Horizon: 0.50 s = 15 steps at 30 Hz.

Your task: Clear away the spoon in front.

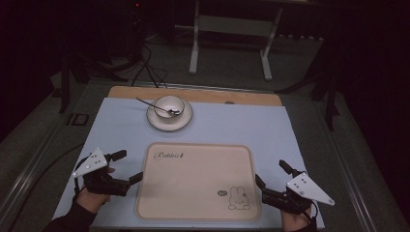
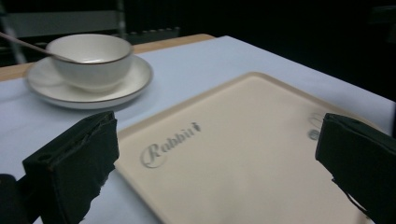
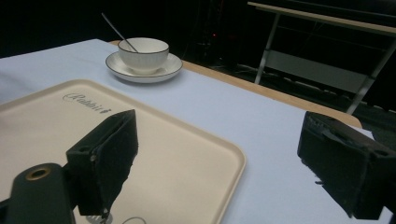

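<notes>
Left hand-held gripper (image 1: 126, 166) and right hand-held gripper (image 1: 273, 175) flank the tray (image 1: 193, 179), jaws spread, empty. A bowl (image 1: 169, 105) sits beyond.

bowl (image 1: 169, 105) on saucer (image 1: 155, 123) behind tray (image 1: 193, 193)

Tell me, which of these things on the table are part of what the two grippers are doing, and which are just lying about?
Part of the job, as it looks:
- cream tray, between the left gripper and right gripper, both open beside its edges

Just lying about, for now:
- bowl on its saucer, with a spoon in it
- pale blue cloth
</notes>
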Tool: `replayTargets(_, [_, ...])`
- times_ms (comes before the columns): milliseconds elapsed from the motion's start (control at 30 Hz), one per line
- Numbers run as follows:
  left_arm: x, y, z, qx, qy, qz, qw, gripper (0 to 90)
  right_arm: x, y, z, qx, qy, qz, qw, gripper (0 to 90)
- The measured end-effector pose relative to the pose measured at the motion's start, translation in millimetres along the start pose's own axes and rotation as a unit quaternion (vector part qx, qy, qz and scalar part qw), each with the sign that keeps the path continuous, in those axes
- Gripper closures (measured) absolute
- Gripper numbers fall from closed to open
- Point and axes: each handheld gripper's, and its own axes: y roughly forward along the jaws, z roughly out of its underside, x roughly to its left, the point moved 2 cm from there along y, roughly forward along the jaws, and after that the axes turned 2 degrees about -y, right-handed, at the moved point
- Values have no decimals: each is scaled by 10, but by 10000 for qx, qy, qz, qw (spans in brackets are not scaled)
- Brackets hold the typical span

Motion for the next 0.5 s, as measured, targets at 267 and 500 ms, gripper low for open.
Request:
replayTargets(267, [-209,98,-179,134,448,616,9970,0,28,-65,-10,-62,-38,81,9999,123])
replayTargets(500, [-360,106,-401,120,825,774,9935,0,34,-54,-7,-45,-37,112,9999,123])
